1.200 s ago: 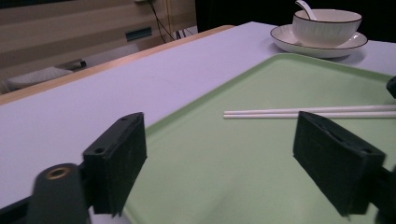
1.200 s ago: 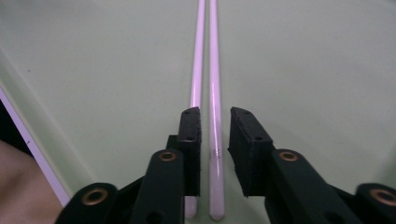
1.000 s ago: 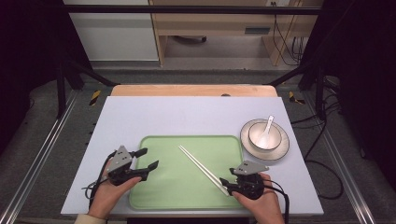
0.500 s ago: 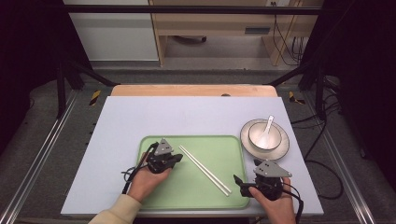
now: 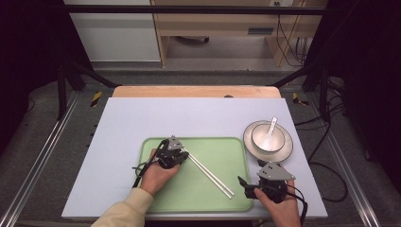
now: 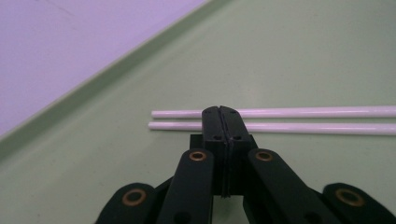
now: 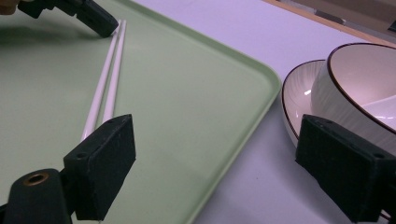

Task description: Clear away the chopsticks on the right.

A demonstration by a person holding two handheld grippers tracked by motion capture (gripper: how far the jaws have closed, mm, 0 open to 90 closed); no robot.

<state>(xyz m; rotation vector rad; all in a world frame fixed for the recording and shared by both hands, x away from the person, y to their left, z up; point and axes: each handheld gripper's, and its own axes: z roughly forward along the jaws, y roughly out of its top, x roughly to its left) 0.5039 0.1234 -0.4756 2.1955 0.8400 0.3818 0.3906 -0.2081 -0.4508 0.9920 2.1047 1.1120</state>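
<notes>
Now | step: left gripper point(image 5: 182, 154), jaws pressed together, tip at chopsticks' point(image 5: 210, 172) upper-left ends on tray point(image 5: 239, 146) | right gripper point(image 5: 247, 184) spread, idle lower right | next: reopen to pinch them.

a plain pale green plastic tray point(image 5: 198, 198) with no pattern lies on a flat, pale lavender-grey tabletop point(image 5: 142, 118) edged at the far side by a light wooden strip point(image 5: 189, 91). on the tray lie two thin white chopsticks point(image 5: 210, 174), glossy and unmarked. the round cream ceramic bowl point(image 5: 265, 135) has a thin dark brown line along its rim, as does the matching cream ceramic plate point(image 5: 286, 149) under it; a white ceramic spoon point(image 5: 271, 130) sits in the bowl. the left gripper point(image 5: 182, 153) is matt black with brass-coloured rivets and a grey plate on top. the right gripper point(image 5: 242, 183) is black too, with the same grey plate. a cream sleeve point(image 5: 125, 210) covers the left forearm.
</notes>
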